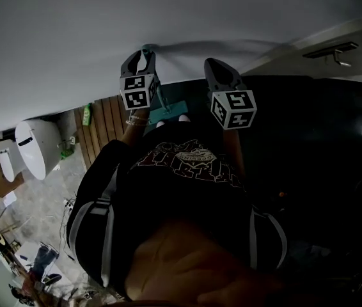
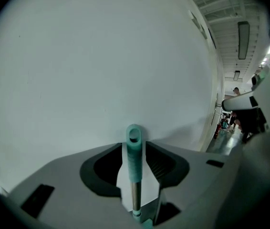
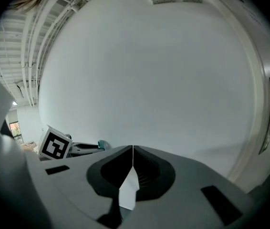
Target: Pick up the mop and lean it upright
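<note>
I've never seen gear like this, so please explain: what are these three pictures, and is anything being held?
One picture comes from a camera on the head of a person, looking down. The other two come from cameras riding on two clamps that the person carries. The left hand-held gripper has its jaws apart around the teal mop handle, which stands upright before the white wall; nothing squeezes it. The right hand-held gripper is shut and empty.

My black T-shirt (image 1: 187,171) has a printed graphic; my grey left gripper (image 1: 144,51) and right gripper (image 1: 212,64) carry black-and-white marker cubes (image 1: 137,91).
</note>
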The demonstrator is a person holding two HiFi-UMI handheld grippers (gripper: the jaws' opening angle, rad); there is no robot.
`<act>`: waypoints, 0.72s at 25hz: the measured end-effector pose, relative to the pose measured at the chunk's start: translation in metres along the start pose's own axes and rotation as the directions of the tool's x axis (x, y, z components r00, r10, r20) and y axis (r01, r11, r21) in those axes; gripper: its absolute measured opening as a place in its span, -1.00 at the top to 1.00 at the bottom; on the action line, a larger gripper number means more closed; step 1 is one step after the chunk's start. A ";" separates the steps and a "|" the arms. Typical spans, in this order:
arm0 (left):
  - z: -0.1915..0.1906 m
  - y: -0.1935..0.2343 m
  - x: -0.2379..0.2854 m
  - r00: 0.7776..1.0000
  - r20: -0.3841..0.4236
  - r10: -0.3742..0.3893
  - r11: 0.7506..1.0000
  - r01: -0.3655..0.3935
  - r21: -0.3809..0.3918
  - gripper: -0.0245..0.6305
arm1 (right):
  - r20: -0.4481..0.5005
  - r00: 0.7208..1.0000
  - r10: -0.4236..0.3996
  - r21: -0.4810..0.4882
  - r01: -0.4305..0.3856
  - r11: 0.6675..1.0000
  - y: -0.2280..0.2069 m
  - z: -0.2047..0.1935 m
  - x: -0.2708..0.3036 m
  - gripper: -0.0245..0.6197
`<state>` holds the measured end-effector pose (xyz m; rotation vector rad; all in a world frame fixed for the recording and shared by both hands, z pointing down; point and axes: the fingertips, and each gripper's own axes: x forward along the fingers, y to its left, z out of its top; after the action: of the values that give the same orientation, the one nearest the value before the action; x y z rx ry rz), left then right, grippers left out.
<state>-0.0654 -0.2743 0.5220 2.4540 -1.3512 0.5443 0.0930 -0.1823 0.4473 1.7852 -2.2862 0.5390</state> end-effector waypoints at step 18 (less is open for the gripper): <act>0.000 -0.003 0.006 0.998 0.021 0.054 0.998 -0.054 -0.009 0.48 | -0.004 0.997 -0.071 0.021 0.071 0.997 -0.026 -0.006 -0.020 0.86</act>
<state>-0.0604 -0.2773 0.5240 2.4288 -1.4291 0.5257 0.1228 -0.1671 0.4498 1.8658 -2.2137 0.5556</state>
